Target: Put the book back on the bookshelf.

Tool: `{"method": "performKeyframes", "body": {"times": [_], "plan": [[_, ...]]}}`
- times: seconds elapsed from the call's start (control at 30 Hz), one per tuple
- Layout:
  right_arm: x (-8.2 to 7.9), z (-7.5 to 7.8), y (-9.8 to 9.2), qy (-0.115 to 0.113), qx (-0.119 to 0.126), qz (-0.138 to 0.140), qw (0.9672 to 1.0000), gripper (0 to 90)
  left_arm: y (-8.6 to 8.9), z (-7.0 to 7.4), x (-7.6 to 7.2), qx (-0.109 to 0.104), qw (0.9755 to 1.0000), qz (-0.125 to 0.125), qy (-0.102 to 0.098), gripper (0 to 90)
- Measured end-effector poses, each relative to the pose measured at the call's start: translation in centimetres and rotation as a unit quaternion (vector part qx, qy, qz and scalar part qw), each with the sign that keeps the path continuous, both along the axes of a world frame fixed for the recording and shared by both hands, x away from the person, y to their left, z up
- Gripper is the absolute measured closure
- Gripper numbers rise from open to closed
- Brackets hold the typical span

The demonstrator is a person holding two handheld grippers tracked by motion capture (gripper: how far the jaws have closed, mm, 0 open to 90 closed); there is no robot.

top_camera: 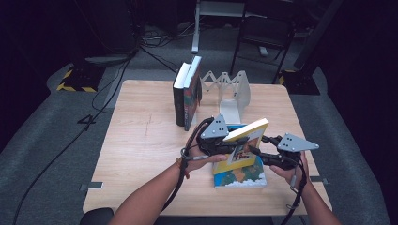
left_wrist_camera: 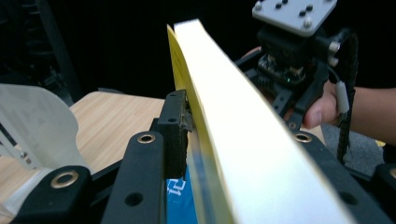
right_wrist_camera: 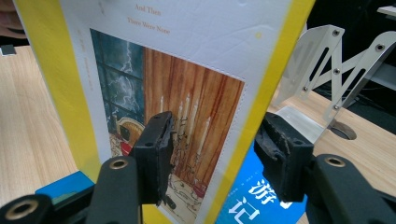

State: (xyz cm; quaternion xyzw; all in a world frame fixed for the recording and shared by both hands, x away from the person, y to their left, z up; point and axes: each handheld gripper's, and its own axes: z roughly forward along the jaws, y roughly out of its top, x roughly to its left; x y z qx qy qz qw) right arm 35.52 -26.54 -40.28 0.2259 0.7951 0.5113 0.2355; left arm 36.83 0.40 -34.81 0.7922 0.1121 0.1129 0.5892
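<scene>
In the high view, a yellow-edged book (top_camera: 244, 143) was held tilted above the near right part of the wooden table (top_camera: 141, 154), between the two hands. The left gripper (top_camera: 231, 146) met it from the left side and the right gripper (top_camera: 253, 151) from the right. Beneath it a blue book (top_camera: 244, 178) lay flat on the table. Farther back, two dark books (top_camera: 187, 93) stood upright against one end of a white folding book rack (top_camera: 230, 91), whose zigzag arms stretched to the right.

In the left gripper view, the yellow-edged book (left_wrist_camera: 233, 121) ran edge-on up the middle, its pale page block facing the camera. The left gripper (left_wrist_camera: 219, 135) was clamped on it: the one jaw pressed its pad against the yellow cover, and the page block covered the other jaw's pad. The other hand (left_wrist_camera: 322, 109) with its gripper sat at the far end of the book. A white plate of the rack (left_wrist_camera: 37, 121) stood at the left, and a patch of the blue book (left_wrist_camera: 180, 200) showed below.

In the right gripper view, the front cover of the yellow-edged book (right_wrist_camera: 187, 84), with its picture of candles and wood panelling, faced the camera. The right gripper (right_wrist_camera: 215, 149) straddled the book's edge, one jaw before the cover and the other behind it; whether the pads pressed on it I could not tell. The blue book (right_wrist_camera: 261, 196) lay below, and the white rack (right_wrist_camera: 336, 60) rose at the right
</scene>
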Motion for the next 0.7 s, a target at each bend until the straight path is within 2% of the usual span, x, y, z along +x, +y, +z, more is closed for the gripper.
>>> {"method": "performKeyframes", "body": {"times": [0.1, 0.17, 0.3, 0.47, 0.5, 0.63, 0.7], "plan": [[0.0, 0.0, -0.1, 0.001, 0.002, 0.0, 1.0, 48.1, 0.0, 0.2, 0.1, 0.005, 1.0, 0.007, -0.002, 71.0], [0.0, 0.0, -0.2, 0.001, 0.004, -0.001, 1.0, 48.2, 0.1, 0.2, 0.3, 0.001, 0.9999, 0.013, 0.006, 73.3], [0.0, 0.1, -0.7, 0.008, 0.0, -0.005, 1.0, 42.7, 0.1, 0.3, 0.5, -0.003, 0.9998, 0.016, 0.013, 74.1], [0.0, 0.3, -1.8, 0.021, 0.005, -0.014, 0.9997, 38.3, 0.0, 1.0, 0.5, -0.001, 0.9996, 0.028, 0.003, 74.3], [0.0, 0.3, -2.3, 0.027, 0.007, -0.017, 0.9995, 37.8, 0.1, 1.4, 0.6, -0.005, 0.9995, 0.031, 0.004, 74.3], [0.0, -0.5, -4.2, 0.04, -0.014, -0.048, 0.9979, 34.4, 0.3, 2.3, 0.9, -0.016, 0.9992, 0.036, 0.001, 74.3], [0.1, -1.1, -5.3, 0.045, -0.027, -0.075, 0.9958, 34.0, 0.2, 2.7, 0.9, -0.015, 0.9988, 0.045, -0.007, 74.3]]}}
